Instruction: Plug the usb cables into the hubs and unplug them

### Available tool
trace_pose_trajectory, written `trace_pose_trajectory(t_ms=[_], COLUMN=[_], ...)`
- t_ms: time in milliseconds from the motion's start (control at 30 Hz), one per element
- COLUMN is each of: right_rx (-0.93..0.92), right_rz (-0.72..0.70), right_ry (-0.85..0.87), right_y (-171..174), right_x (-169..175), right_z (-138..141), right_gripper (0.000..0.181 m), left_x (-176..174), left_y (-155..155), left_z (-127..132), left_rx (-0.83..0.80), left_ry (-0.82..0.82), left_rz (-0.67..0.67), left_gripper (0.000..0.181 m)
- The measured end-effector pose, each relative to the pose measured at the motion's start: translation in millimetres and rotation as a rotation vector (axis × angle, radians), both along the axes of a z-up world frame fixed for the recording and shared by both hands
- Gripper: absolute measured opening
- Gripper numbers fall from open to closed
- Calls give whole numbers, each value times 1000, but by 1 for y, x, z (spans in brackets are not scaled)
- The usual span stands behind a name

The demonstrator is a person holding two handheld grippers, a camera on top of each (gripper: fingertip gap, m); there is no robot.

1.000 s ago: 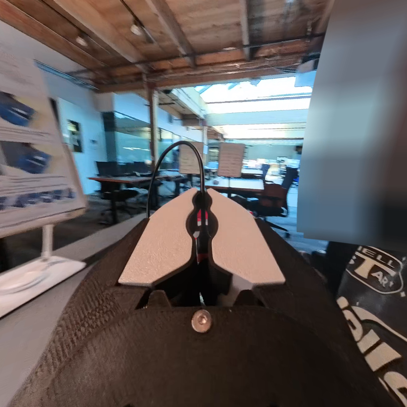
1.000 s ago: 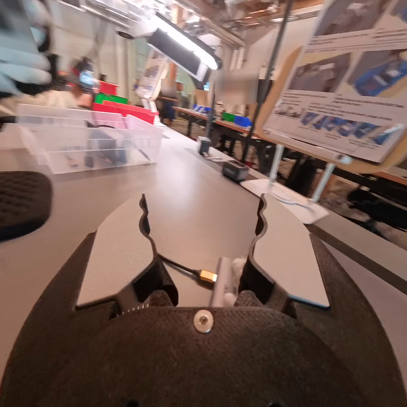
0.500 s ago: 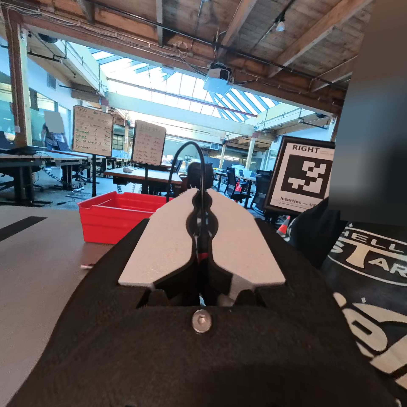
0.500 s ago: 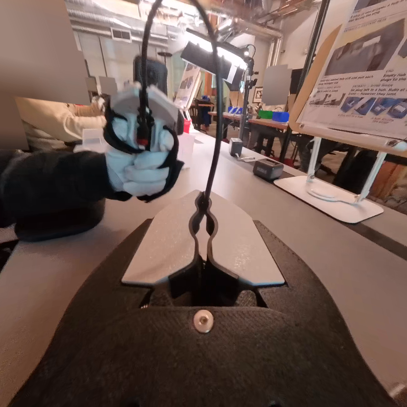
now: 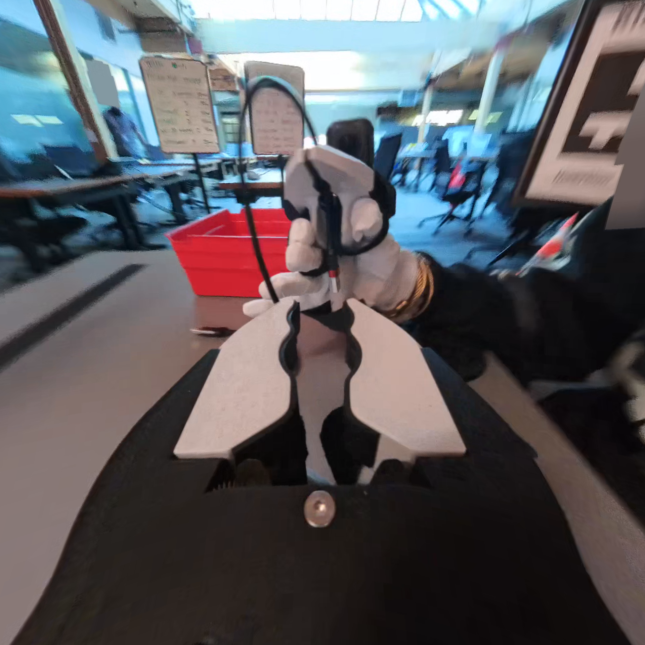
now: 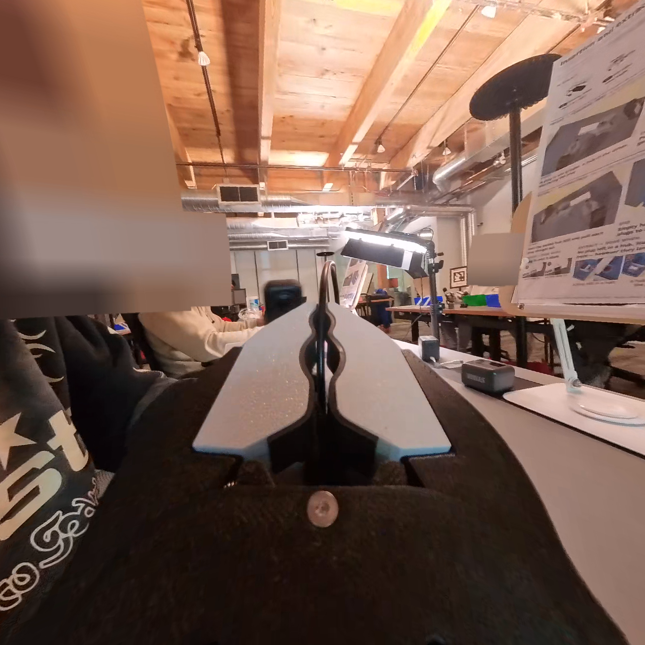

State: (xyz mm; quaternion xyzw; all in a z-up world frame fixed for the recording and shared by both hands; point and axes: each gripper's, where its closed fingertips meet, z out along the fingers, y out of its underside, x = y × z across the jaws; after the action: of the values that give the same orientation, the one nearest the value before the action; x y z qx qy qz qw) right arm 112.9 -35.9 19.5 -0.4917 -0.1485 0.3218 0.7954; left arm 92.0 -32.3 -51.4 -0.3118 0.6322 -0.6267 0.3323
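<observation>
My left gripper (image 5: 321, 310) gapes, holding nothing; my right gripper (image 6: 323, 310) pinches the black cable (image 6: 323, 349), plug probably dangling.

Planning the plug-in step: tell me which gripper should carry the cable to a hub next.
Right. The right gripper is shut on the black cable, while the left gripper is open and empty. No hub is in view.
</observation>
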Motion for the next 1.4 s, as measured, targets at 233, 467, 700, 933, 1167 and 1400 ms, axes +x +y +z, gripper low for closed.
trace_pose_trajectory(t_ms=[233, 467, 700, 933, 1167, 1400], right_rx=[-28, -44, 19, -51, -123, -97], right_rz=[77, 139, -63, -245, -103, -177], right_ry=[14, -31, 41, -317, -122, -171], right_y=[6, 10, 13, 31, 36, 36], right_x=[-20, -45, -14, -34, -46, -41], right_z=[-6, -13, 1, -30, -34, -34], right_gripper=[0, 1, 39, 35, 18, 8], left_x=[14, 16, 4, -21, -13, -10], left_y=[-32, -32, -6, 52, 33, 24], left_z=[-16, -24, 17, 59, 50, 45], left_rx=[58, -57, -492, -949, -839, -772], left_ry=[57, 133, 64, -164, -151, -127], left_rz=[43, 6, -95, -173, -139, -132], left_gripper=[23, 12, 8, 7, 7, 7])
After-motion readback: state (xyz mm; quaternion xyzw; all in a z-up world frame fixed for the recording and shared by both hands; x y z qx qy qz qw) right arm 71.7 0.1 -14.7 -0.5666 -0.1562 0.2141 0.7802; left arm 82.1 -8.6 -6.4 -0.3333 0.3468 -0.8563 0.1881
